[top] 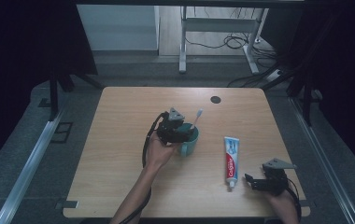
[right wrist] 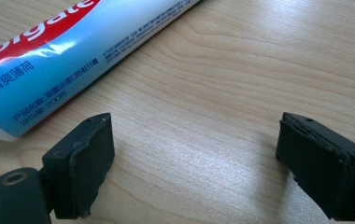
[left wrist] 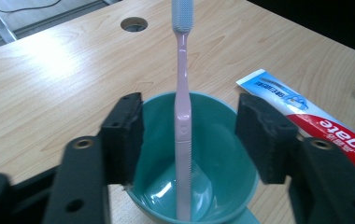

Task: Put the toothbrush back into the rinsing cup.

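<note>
Left claw – parted, clear of toothbrush | toothbrush – pink, grey-bristled, upright in teal cup

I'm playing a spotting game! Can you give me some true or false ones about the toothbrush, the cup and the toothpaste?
1. The toothbrush stands in the cup. True.
2. The cup is red. False: it is teal.
3. The toothpaste lies flat on the table. True.
4. The right gripper holds the toothpaste. False: it is open, with the tube beside it.
5. The left gripper squeezes the toothbrush. False: its pads stand apart from it.
</note>
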`<state>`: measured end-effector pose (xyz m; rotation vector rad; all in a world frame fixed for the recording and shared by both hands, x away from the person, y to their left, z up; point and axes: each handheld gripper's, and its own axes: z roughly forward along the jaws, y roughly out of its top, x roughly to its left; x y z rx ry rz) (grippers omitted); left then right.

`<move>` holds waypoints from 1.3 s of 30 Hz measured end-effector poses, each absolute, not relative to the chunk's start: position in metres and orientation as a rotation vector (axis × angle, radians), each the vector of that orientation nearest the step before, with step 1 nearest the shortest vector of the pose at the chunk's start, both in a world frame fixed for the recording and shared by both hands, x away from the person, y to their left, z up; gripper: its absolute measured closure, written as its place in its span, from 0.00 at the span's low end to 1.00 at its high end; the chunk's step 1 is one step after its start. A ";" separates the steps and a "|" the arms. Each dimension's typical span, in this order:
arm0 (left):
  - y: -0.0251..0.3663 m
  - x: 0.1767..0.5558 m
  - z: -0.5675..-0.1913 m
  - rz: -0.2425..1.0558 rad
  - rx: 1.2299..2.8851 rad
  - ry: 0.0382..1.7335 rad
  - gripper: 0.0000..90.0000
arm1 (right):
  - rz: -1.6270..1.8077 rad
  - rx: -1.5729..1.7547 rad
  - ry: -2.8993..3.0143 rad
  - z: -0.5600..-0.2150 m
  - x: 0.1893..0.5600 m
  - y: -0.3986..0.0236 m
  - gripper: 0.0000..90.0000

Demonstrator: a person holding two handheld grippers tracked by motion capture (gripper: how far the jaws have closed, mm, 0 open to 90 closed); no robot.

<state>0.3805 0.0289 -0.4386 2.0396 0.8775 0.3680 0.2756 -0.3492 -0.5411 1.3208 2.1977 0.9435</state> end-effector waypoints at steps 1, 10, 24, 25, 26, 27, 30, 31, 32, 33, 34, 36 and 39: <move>0.029 0.379 -0.437 0.373 2.042 0.873 0.42 | 0.944 1.321 2.198 -0.541 0.276 -0.349 0.12; 0.031 0.375 -0.434 0.365 2.063 0.877 0.19 | 0.944 1.319 2.198 -0.541 0.276 -0.349 0.12; 0.048 0.362 -0.433 0.355 2.088 0.875 0.04 | 0.943 1.319 2.198 -0.541 0.276 -0.349 0.12; 0.049 0.361 -0.433 0.356 2.089 0.874 0.04 | 0.943 1.318 2.198 -0.541 0.276 -0.349 0.12; 0.051 0.359 -0.433 0.357 2.089 0.874 0.03 | 0.943 1.318 2.198 -0.541 0.276 -0.349 0.12; 0.052 0.358 -0.433 0.360 2.087 0.873 0.02 | 0.943 1.318 2.198 -0.541 0.276 -0.349 0.12; 0.058 0.354 -0.434 0.366 2.082 0.869 0.01 | 0.944 1.320 2.197 -0.541 0.276 -0.349 0.12; 0.059 0.352 -0.435 0.363 2.074 0.874 0.00 | 0.944 1.320 2.197 -0.541 0.276 -0.349 0.12; 0.061 0.351 -0.436 0.365 2.073 0.874 0.00 | 0.944 1.320 2.198 -0.541 0.276 -0.349 0.12; 0.062 0.349 -0.436 0.371 2.073 0.872 0.00 | 0.944 1.320 2.197 -0.541 0.276 -0.349 0.12; 0.064 0.348 -0.438 0.380 2.078 0.870 0.00 | 0.944 1.321 2.197 -0.541 0.276 -0.349 0.12; 0.067 0.345 -0.439 0.387 2.080 0.869 0.00 | 0.944 1.321 2.198 -0.541 0.276 -0.349 0.12; 0.072 0.342 -0.442 0.392 2.080 0.871 0.00 | 0.944 1.321 2.197 -0.541 0.276 -0.349 0.12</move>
